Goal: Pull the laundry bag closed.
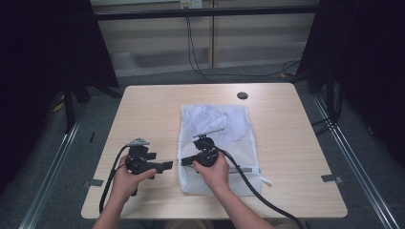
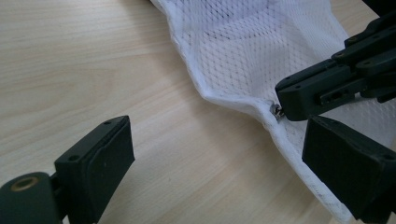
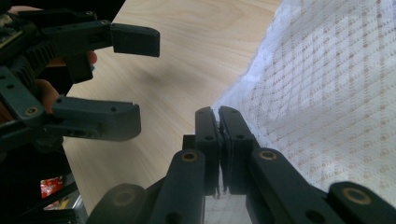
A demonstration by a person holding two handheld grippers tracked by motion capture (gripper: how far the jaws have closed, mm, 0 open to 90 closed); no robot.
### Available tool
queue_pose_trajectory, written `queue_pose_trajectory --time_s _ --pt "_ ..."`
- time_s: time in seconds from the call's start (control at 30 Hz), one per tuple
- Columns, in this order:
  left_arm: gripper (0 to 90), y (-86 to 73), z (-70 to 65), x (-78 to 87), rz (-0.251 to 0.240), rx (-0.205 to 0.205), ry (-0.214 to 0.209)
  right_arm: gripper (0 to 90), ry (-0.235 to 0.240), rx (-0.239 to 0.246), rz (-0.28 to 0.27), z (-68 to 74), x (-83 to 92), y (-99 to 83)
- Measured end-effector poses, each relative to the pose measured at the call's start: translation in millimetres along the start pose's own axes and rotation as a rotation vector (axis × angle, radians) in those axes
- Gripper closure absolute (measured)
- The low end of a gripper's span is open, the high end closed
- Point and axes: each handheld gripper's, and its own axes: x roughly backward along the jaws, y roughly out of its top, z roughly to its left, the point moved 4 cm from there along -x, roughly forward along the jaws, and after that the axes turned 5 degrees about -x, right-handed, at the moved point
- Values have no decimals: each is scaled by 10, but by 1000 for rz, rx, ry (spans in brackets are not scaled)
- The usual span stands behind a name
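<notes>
Across the middle of the worktop lay a white mesh laundry bag, flat, its near end toward the person. At the bag's left edge a small metal zipper pull showed, and the right gripper had its jaws pressed together on the hem right at that pull; whether they held the pull itself or just the fabric beside it I cannot tell. The left gripper hovered just beside it over bare wood, jaws spread wide and holding nothing. Judging by this, the step was unzipping, and the next move called for the left jaws to pinch the hem as an anchor.
</notes>
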Motion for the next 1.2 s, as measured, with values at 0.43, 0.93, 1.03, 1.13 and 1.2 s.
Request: queue_pose_trajectory --time_s 0.43,0.93,1.03,1.13,1.2 --pt "86 -49 -119 -136 34 9 -66 868 8 1 -42 -1 87 41" --pt "120 -80 -236 -295 55 19 -151 868 29 -1 -38 14 121 57" --pt "129 -75 -254 -317 46 22 -154 868 33 -4 -36 21 118 55" --pt "166 -66 -270 -338 42 23 -167 868 35 -4 -36 28 116 51" --pt "200 -66 -281 -351 42 14 -178 868 38 -10 -35 37 119 51"
